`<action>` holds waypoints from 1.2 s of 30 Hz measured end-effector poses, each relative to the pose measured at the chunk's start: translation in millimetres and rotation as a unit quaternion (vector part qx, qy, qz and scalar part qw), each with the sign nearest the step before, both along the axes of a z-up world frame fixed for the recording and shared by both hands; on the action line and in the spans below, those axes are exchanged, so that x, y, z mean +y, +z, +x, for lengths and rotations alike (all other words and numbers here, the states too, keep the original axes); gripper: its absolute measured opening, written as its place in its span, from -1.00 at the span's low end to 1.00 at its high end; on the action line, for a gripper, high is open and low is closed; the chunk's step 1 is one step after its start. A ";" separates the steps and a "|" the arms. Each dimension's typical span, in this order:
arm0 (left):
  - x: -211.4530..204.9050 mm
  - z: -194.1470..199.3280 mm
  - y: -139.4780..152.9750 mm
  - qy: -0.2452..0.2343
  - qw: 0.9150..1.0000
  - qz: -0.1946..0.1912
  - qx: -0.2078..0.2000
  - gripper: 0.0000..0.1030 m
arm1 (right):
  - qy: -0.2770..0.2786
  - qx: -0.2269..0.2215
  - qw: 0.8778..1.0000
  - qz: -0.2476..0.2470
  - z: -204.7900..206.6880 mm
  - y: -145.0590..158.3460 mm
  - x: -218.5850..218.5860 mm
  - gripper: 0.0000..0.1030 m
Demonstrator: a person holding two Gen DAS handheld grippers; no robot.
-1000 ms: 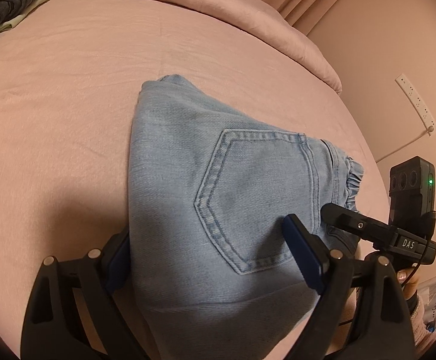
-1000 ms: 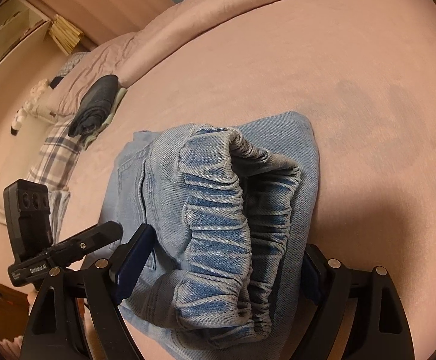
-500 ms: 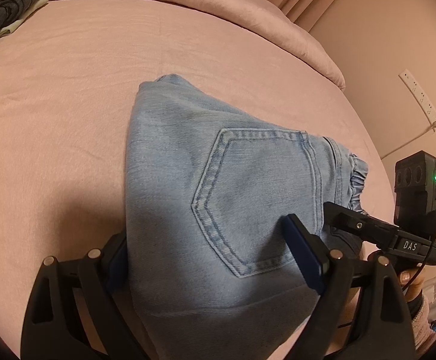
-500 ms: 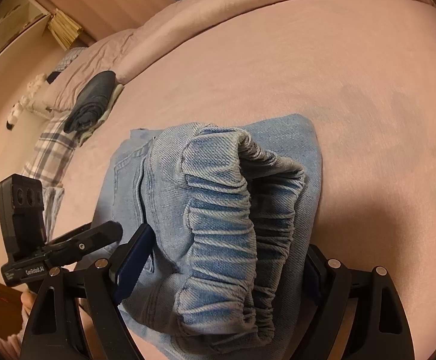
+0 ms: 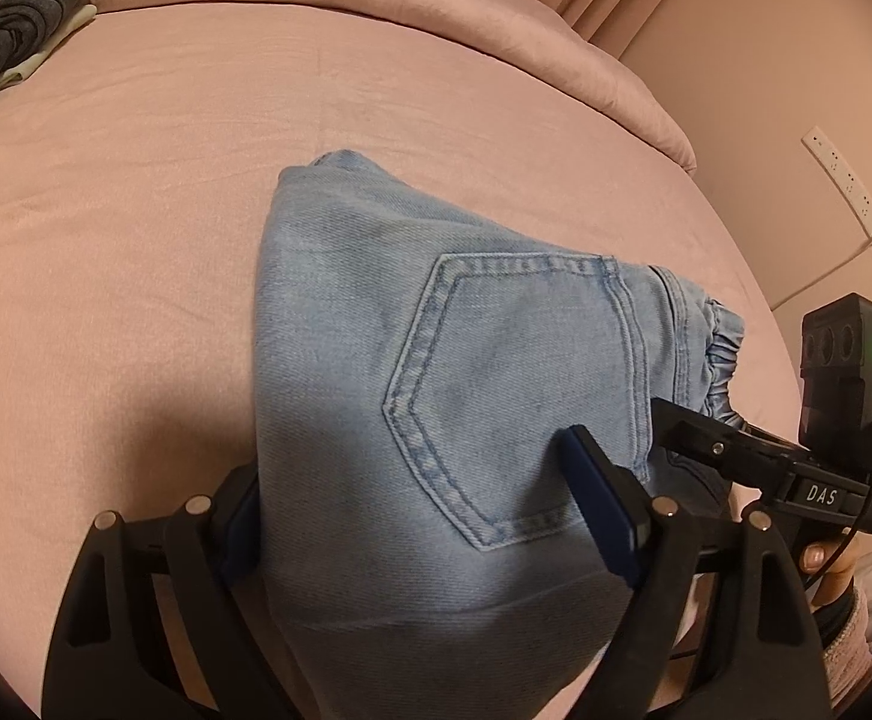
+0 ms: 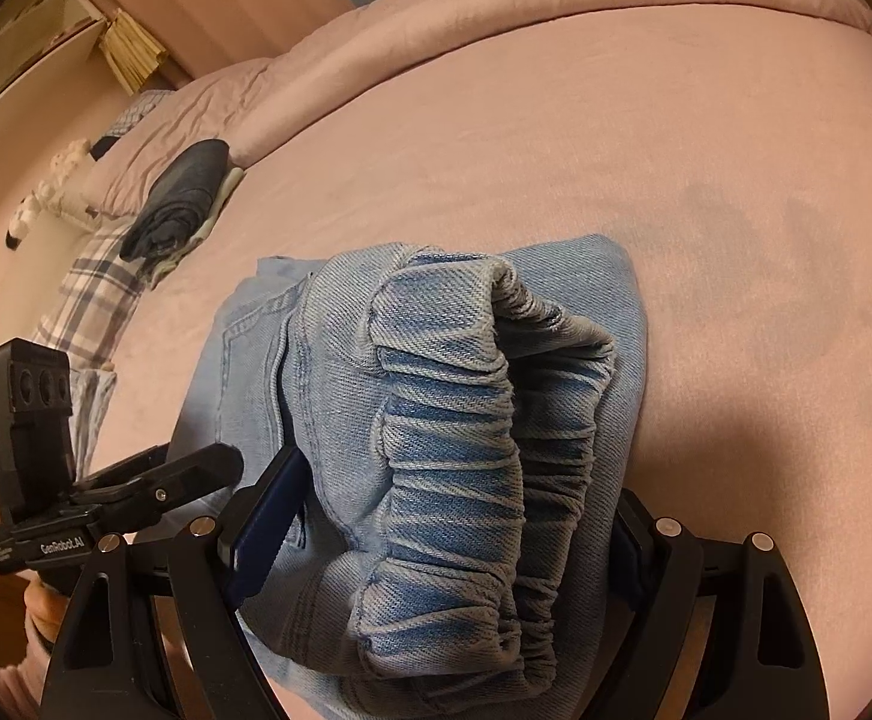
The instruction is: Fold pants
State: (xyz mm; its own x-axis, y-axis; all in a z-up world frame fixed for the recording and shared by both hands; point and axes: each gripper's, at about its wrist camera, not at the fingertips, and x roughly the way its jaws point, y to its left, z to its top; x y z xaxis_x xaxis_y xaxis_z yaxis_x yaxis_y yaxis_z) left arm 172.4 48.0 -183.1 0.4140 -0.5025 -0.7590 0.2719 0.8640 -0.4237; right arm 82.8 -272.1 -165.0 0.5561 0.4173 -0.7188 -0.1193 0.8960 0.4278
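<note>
Light blue denim pants [image 5: 424,372] are folded into a thick bundle on the pink bed, back pocket up. My left gripper [image 5: 424,510] has its jaws wide apart around the bundle's folded end, one finger on each side. In the right wrist view the pants [image 6: 436,420] show their gathered elastic waistband. My right gripper [image 6: 442,522] straddles that waistband end with its jaws wide apart. The bundle's underside is hidden. Each gripper appears in the other's view: the right gripper [image 5: 754,456] at the right, the left gripper [image 6: 154,486] at the left.
The pink bedsheet [image 5: 136,210] spreads all around. A folded dark grey garment [image 6: 178,204] lies at the far left near a plaid cloth [image 6: 88,294] and pillows. A wall with a power strip [image 5: 844,186] stands beyond the bed's right edge.
Both grippers and the bundle have shifted only slightly; the views have tilted a little. The jaws stay wide around the pants.
</note>
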 end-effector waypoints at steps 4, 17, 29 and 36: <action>-0.4 -1.1 3.2 0.000 1.000 0.004 -0.004 0.49 | -0.003 -0.002 1.000 -0.008 -1.1 2.6 5.4 0.70; 0.4 0.8 3.8 0.011 1.000 0.015 0.000 0.29 | -0.023 -0.007 0.999 -0.032 -3.1 5.0 11.9 0.66; -1.1 0.9 4.6 0.012 1.000 0.029 0.000 0.27 | -0.036 -0.014 0.998 -0.056 -8.7 7.5 20.1 0.64; -6.9 0.6 5.2 0.017 0.998 0.054 0.000 0.26 | -0.045 -0.024 0.996 -0.076 -10.8 7.7 25.7 0.62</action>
State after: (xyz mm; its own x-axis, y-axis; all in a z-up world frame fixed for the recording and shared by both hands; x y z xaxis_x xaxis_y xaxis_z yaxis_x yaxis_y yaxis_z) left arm 173.0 41.2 -177.8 0.4304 -0.4027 -0.8078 0.2416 0.9137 -0.3268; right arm 72.0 -246.4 -157.3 0.6206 0.2535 -0.7420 -0.0532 0.9577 0.2827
